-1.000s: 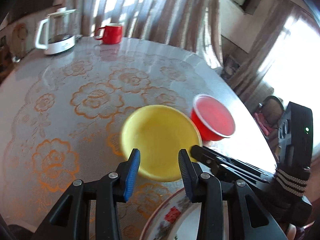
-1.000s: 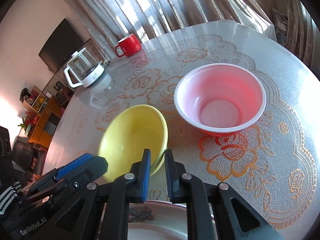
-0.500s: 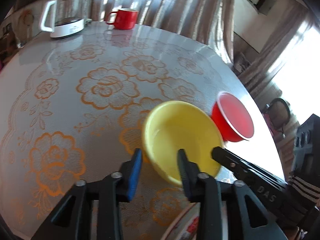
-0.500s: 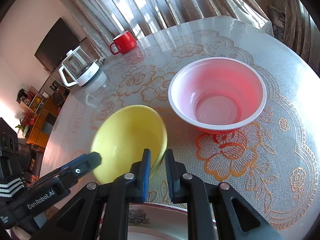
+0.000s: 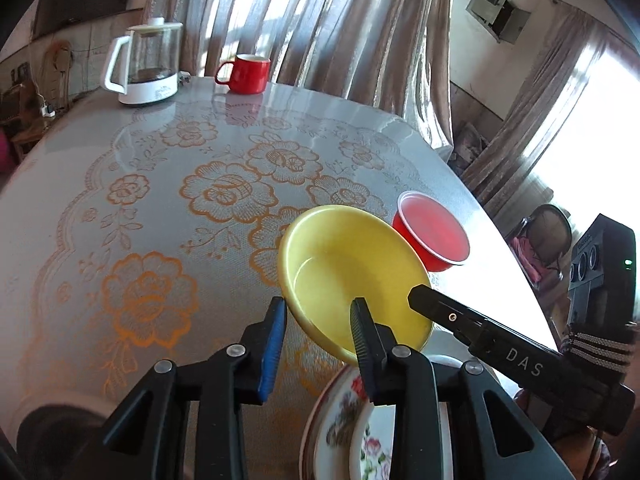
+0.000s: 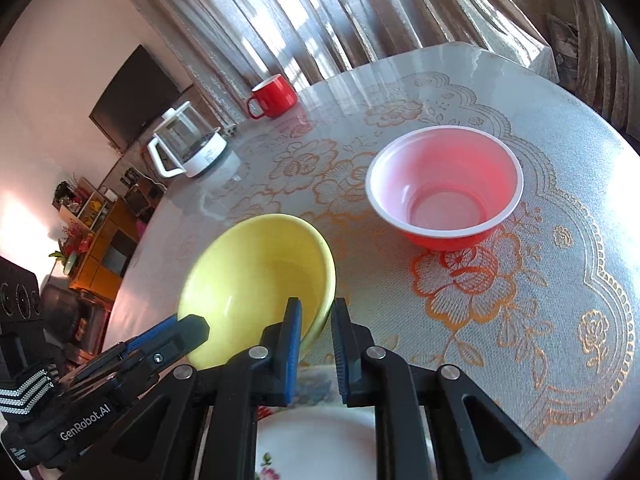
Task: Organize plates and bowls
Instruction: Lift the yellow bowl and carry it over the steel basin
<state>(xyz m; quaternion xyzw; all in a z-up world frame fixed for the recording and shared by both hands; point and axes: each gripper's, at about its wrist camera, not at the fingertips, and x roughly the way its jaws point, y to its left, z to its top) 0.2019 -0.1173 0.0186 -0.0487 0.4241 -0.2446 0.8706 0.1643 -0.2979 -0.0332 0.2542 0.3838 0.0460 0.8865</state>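
**Ana:** How many dishes are on the table, and where are they?

**Ben:** Two bowls and a stack of plates. One yellow bowl [image 5: 352, 276] sits in the lower middle of the left wrist view, tilted, its near edge over the plates. One red bowl [image 5: 434, 236] with a white inside stands just beyond it, toward the right of the frame; in the right wrist view the red bowl [image 6: 444, 188] is in the upper right, upright on the tablecloth [image 6: 520, 300], apart from the yellow bowl [image 6: 256, 284].

**Ana:** And the plates?

**Ben:** At least two flowered plates [image 5: 344, 428] are stacked at the bottom edge. The exact count is hidden behind the grippers.

**Ana:** What are the grippers doing?

**Ben:** The right gripper [image 6: 316, 340] pinches the yellow bowl's rim, one finger inside, one outside. The left gripper [image 5: 318, 332] has its fingers spread; the near rim lies between them, and I cannot tell whether either finger touches it.

**Ana:** Anything else there?

**Ben:** One red mug [image 5: 246, 74] and one glass kettle [image 5: 144, 66] with a white base, side by side in the upper left of the left wrist view, at the far side of the table. Striped curtains [image 5: 320, 20] hang behind them.
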